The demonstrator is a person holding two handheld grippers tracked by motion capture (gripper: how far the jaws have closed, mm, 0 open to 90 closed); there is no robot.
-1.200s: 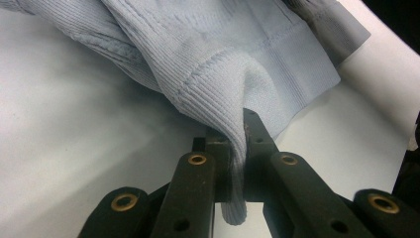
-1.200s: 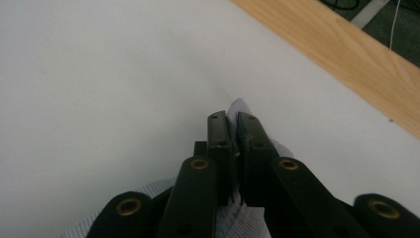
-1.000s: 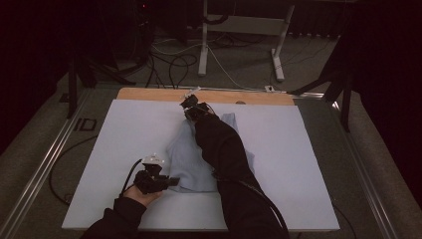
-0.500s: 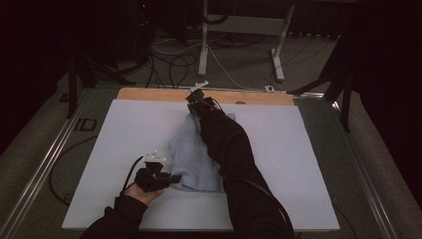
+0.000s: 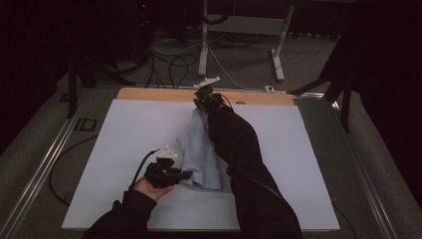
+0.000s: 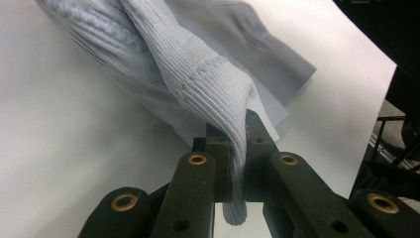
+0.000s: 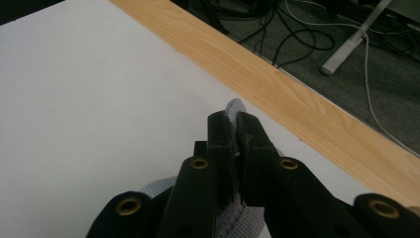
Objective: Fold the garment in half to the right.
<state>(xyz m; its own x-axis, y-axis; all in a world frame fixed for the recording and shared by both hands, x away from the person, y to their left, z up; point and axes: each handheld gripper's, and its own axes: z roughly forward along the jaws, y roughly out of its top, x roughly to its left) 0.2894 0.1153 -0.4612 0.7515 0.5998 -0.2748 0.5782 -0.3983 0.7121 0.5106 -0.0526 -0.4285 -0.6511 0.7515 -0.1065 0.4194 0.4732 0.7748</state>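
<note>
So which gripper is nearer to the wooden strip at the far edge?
Right. The right gripper hangs beside the wooden strip; the left gripper is at the near side, gripping the cloth.
</note>
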